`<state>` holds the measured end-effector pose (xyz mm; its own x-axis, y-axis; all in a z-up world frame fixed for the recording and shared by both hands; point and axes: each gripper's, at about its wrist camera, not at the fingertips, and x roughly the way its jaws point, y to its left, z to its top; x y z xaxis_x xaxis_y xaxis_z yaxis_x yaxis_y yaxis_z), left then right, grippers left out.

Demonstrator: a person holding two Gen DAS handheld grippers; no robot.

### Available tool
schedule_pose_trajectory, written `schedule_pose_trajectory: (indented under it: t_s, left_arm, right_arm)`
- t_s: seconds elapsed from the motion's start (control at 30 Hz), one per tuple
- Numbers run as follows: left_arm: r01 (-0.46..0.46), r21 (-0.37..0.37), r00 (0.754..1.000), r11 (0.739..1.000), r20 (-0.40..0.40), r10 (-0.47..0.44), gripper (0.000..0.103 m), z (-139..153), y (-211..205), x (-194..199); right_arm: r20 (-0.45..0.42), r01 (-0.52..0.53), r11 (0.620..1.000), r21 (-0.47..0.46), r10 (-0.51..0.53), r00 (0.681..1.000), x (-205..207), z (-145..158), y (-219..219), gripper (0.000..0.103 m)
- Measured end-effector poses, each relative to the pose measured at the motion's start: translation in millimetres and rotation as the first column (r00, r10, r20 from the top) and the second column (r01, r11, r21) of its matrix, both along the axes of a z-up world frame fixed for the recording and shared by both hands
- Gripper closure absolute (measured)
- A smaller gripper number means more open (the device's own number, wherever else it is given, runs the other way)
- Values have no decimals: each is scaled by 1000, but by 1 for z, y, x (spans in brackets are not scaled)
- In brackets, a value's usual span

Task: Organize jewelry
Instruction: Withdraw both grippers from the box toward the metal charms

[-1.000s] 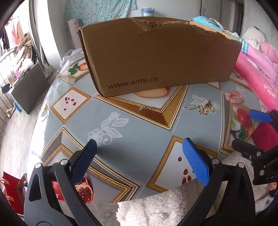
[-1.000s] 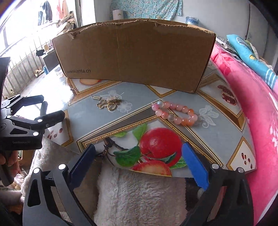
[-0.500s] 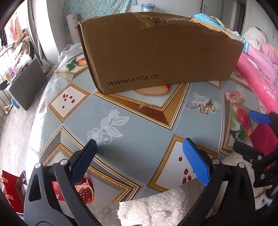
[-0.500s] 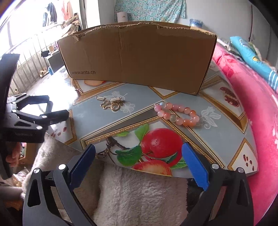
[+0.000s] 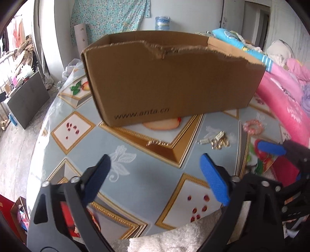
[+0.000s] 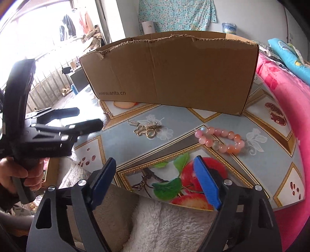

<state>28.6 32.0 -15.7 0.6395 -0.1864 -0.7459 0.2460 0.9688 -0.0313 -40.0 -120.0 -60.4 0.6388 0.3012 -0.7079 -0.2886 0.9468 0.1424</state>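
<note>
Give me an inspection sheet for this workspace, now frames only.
Surface: table under a fruit-print cloth.
Job's things: pink bead bracelet, gold earrings with two small springs, thin gold chain, all loose on the cloth; cardboard box open at the back.
Clutter: white fleece at the near edge.
Grippers: left claw open, empty; right claw open, empty.
Cables: nothing seen.
Surroundings: pink bedding, floral curtain.
</note>
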Motion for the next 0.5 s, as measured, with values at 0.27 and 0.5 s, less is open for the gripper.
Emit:
schedule_pose_trajectory:
  t_s: [0.27,0.5]
  left_arm:
    - [6,46,999,999,-41,-4,52,-7,-10,27]
    - [25,56,999,998,-41,-22,66,-10,-18,34]
  right_arm:
    - [35,-46,999,-7,46,998,4,-2,2,25]
    - [57,-65,998,-3,65,996,4,-3,1,25]
